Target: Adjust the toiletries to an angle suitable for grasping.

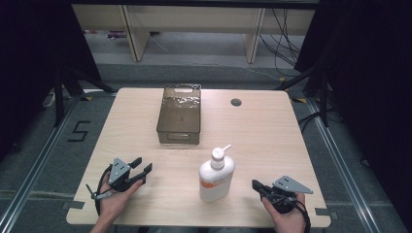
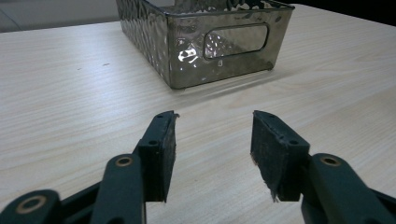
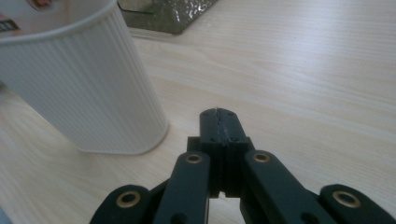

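High view: the left gripper [image 1: 141, 170] rests on the desk [image 1: 272, 131] with jaws apart, empty. The white pump bottle [image 1: 216, 177] stands upright between both grippers, perhaps slightly nearer the right gripper [image 1: 256, 185], whose jaws are pressed together, empty.

Left gripper [image 1: 141, 169] fingers spread wide — right gripper [image 1: 256, 185] fingers pressed together.

White ribbed bottle [image 1: 216, 179], smoky hammered-pattern bin [image 1: 179, 115], pale woodgrain table [image 1: 272, 131].
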